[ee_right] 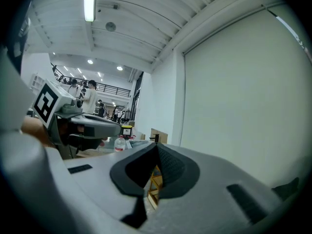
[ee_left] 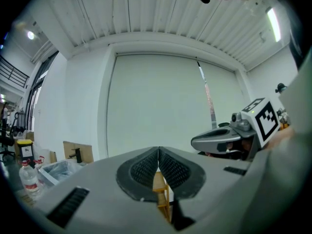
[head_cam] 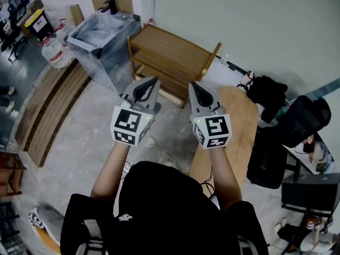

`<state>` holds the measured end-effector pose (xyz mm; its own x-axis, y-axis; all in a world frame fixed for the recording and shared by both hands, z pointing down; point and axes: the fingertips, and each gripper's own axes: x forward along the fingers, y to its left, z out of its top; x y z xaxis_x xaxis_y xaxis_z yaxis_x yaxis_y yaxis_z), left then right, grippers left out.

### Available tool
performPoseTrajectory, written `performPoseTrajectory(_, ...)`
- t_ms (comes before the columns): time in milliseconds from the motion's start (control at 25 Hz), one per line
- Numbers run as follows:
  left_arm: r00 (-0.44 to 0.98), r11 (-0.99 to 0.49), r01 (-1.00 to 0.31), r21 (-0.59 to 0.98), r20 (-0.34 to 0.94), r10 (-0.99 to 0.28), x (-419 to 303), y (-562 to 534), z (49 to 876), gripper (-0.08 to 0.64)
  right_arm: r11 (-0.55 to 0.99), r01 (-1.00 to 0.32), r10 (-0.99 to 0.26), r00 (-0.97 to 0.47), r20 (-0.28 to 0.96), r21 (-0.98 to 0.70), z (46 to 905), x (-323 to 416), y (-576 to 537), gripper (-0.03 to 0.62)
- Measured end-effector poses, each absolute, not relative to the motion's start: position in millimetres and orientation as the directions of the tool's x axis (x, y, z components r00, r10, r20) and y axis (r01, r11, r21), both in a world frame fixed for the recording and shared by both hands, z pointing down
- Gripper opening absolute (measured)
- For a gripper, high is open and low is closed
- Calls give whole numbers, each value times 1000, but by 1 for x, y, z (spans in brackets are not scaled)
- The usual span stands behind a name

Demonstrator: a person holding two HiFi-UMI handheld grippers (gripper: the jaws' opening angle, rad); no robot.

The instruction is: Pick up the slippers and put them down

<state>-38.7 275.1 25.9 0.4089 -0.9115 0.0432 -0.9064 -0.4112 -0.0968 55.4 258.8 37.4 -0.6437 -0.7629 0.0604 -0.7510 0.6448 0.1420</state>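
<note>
In the head view both grippers are held side by side at chest height, pointing level towards a wooden shelf rack point(head_cam: 171, 51). My left gripper point(head_cam: 154, 81) is shut with nothing between its pads point(ee_left: 146, 168). My right gripper point(head_cam: 192, 84) is also shut and empty, its pads point(ee_right: 168, 167) meeting at the tip. Each gripper shows in the other's view: the right one point(ee_left: 222, 141) and the left one point(ee_right: 83, 126). A black-and-white patterned shoe or slipper point(head_cam: 36, 218) lies on the floor at the lower left, far from both grippers. I cannot tell which it is.
A plastic-covered metal box point(head_cam: 103, 33) stands left of the rack, with water bottles point(head_cam: 53, 52) beside it. Wooden planks point(head_cam: 48, 108) lie on the left floor. A rounded wooden tabletop point(head_cam: 241, 124), black bags point(head_cam: 268, 92) and a dark chair point(head_cam: 268, 158) stand at the right.
</note>
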Motion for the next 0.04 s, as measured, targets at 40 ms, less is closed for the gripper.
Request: performPoseTrajectory(40, 411, -413, -906, -94, 42, -911, -38, 275, 26, 7, 645, -751, -763, -644, 61, 141, 38, 56, 259, 0)
